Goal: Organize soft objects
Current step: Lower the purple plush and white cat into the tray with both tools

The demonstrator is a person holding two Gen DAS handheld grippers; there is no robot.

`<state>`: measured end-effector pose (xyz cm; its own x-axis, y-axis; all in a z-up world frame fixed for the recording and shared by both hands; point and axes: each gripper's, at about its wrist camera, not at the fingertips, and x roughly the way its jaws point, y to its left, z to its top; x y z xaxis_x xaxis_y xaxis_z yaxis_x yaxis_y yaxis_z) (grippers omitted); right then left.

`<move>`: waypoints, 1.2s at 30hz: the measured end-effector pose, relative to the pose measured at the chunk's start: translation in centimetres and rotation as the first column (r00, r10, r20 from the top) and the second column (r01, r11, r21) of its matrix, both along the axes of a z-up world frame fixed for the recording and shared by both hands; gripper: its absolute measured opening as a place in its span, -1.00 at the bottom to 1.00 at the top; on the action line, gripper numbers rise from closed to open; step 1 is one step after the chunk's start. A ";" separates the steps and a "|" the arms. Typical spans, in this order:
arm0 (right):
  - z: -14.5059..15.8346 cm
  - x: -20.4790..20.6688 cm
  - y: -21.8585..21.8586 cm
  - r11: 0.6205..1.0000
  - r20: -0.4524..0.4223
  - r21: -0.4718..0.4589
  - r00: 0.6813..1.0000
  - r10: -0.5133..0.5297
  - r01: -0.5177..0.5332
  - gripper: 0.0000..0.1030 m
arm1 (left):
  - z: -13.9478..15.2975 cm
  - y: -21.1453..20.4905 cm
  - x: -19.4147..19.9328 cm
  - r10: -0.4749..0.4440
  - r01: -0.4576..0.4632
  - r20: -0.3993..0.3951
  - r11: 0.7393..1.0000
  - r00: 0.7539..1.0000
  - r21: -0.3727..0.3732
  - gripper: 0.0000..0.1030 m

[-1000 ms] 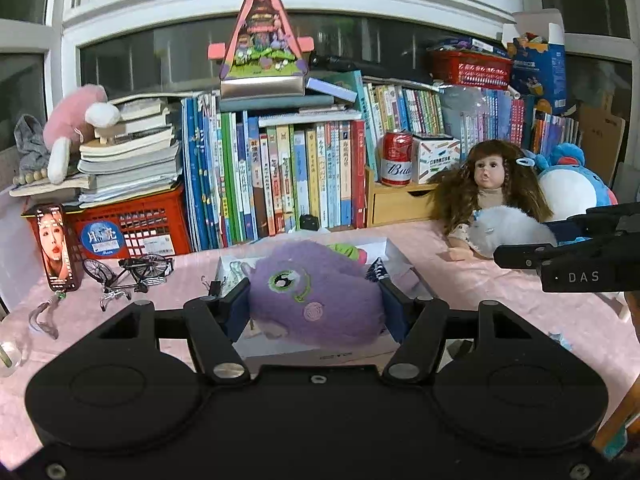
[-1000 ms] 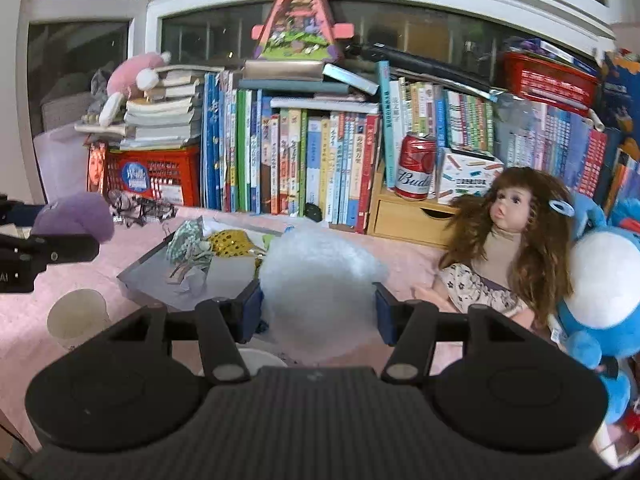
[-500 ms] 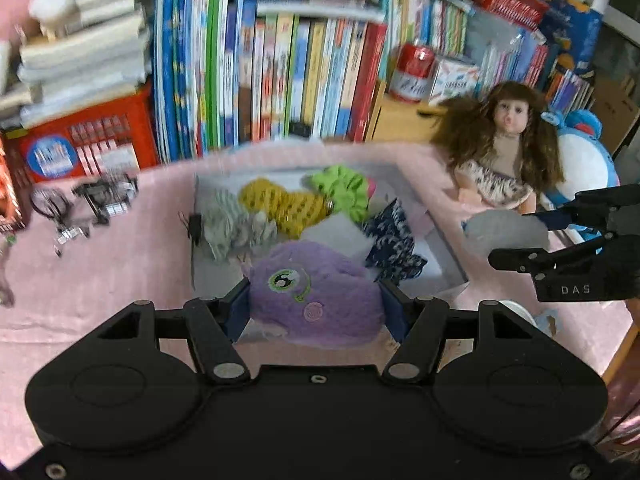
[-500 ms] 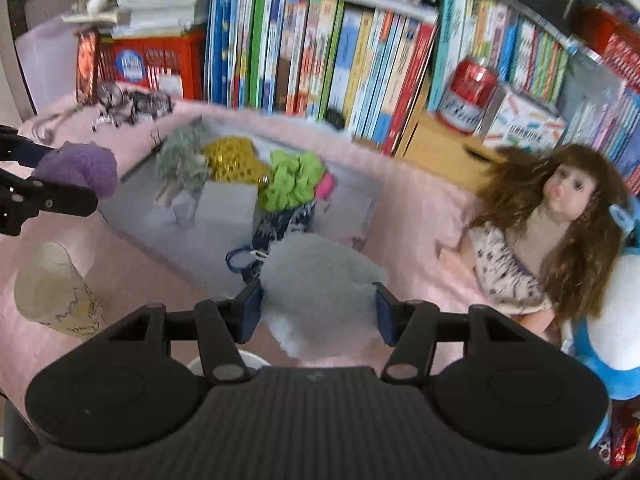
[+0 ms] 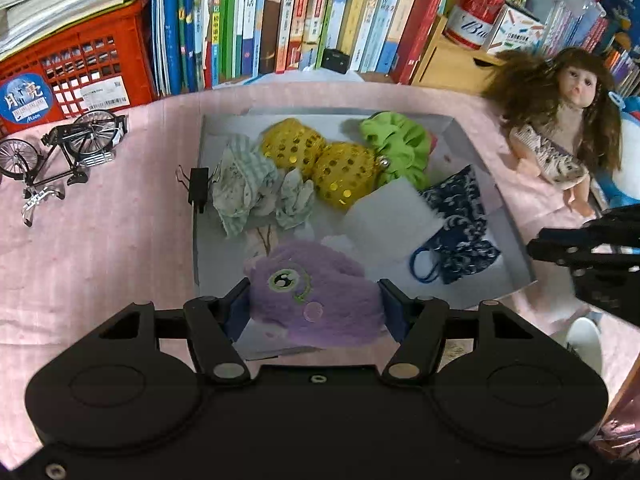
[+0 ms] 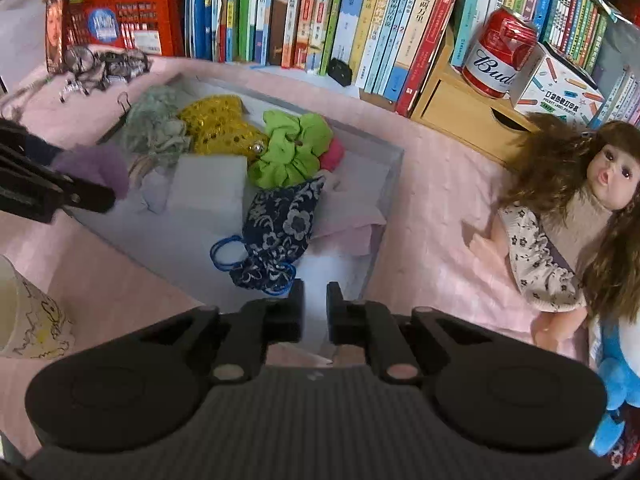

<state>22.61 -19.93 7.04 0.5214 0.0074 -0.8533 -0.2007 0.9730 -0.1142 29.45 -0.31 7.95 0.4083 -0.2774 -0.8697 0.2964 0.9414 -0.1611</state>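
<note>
Left claw (image 5: 314, 304) sits at lower centre of the left wrist view, its jaws clamped on either side of the purple plush (image 5: 320, 280), which hangs above the near edge of the grey tray (image 5: 516, 240). Inside the tray, from left to right, lie a black binder clip (image 5: 198, 190) on the left wall, a pale checked cloth (image 5: 240, 184), two yellow sequined pouches (image 5: 320, 160), a green scrunchie (image 5: 396, 144), a white block (image 5: 384, 216) and a navy floral mask (image 5: 456, 232).

At the right edge of that view is the right claw (image 5: 560, 248). In its own view its jaws have just been closing; they stand nearly together, with a narrow gap and nothing between them.

The step in hand looks like setting the plush down among the soft things already gathered. The bare floor at the tray's near left seems the only free patch. The next move calls for lowering the plush there, clear of the checked cloth, then parting the jaws. The empty right claw could then turn to the blue plush (image 6: 616, 384) at the far right, beside the doll (image 6: 580, 208).
</note>
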 end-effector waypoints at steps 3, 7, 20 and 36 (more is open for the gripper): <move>0.8 -0.5 -1.8 0.999 0.022 0.019 0.999 -0.035 0.034 0.34 | -0.7 0.1 0.2 -0.004 0.004 -0.007 1.000 1.000 0.001 0.22; 0.6 -1.2 -5.8 0.988 -0.015 0.046 0.989 -0.147 0.147 0.51 | -1.4 0.2 0.6 0.005 -0.005 -0.019 1.000 1.000 0.007 0.22; -6.7 1.3 -10.2 0.934 -0.161 0.193 0.949 -0.272 0.300 0.62 | -2.8 -0.1 1.5 0.030 -0.029 -0.052 0.999 0.998 0.021 0.22; 0.7 -0.7 -8.4 0.917 0.003 0.347 0.977 -0.211 0.197 0.05 | -3.1 -0.2 2.5 0.033 -0.032 -0.058 0.999 0.998 0.007 0.22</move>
